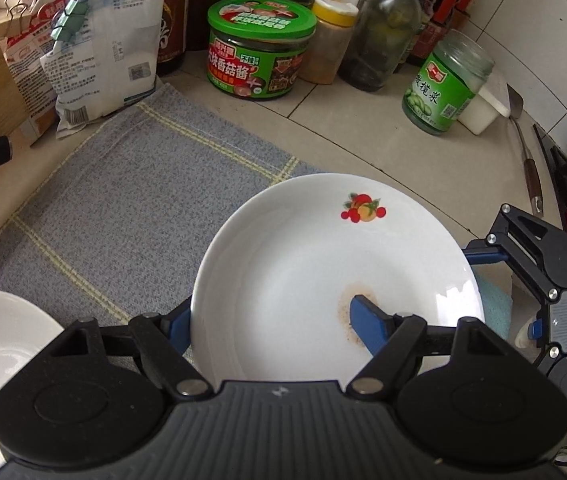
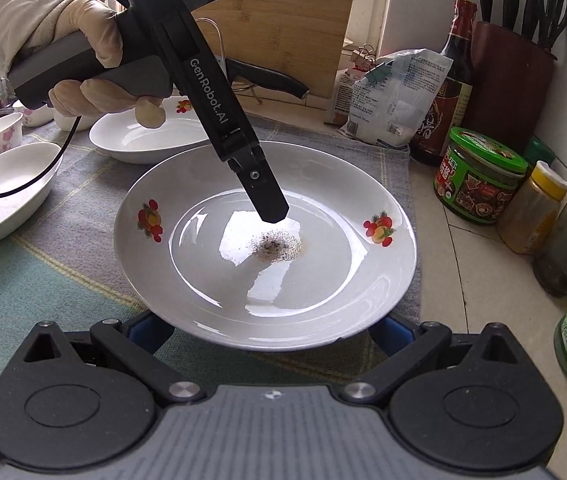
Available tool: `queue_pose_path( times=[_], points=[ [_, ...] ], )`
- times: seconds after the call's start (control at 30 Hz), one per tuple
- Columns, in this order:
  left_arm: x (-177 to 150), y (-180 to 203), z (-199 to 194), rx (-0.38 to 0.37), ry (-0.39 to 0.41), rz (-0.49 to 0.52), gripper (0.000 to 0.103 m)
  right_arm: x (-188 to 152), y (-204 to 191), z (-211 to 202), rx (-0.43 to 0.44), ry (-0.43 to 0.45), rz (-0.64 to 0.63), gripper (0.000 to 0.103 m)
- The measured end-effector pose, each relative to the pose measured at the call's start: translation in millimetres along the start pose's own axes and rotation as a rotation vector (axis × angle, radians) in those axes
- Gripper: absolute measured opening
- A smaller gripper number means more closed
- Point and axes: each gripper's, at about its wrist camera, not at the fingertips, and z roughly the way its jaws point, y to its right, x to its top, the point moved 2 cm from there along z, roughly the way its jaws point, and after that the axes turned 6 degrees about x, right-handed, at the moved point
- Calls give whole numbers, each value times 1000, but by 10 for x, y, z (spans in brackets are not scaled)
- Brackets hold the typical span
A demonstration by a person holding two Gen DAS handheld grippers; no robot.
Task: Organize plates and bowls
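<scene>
From the left wrist, the left gripper (image 1: 271,320) clamped the rim of a white plate (image 1: 323,256), one blue finger (image 1: 367,324) inside on a brown stain, the other beneath, above a grey cloth (image 1: 131,184). From the right wrist, the plate (image 2: 343,280) hung over the cloth (image 2: 63,280), and the right gripper (image 2: 271,332) stood wide open, its fingers under the plate's near rim, gripping nothing. Another dish (image 2: 143,140) lay behind.

"GenRobot.AI" runs down the left hand-held gripper (image 2: 269,210); "不辣" on green-lidded jar (image 1: 259,50).
</scene>
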Motion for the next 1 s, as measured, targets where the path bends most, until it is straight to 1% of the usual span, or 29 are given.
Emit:
queue_pose_path(
  times=[0.47,0.8,0.93,1.0],
  points=[
    [126,-85,186,0,-5,-10,78,13,180,151,-5,-22,18,103],
    [124,-87,208,6,1,-4,78,-7,187,175,-20,-31,10,103],
    [106,-91,199,3,7,-24,80,-21,174,167,-23,-27,8,103],
    [79,-80,167,16,14,-19,82,-36,168,152,-27,-22,12,103]
  ],
)
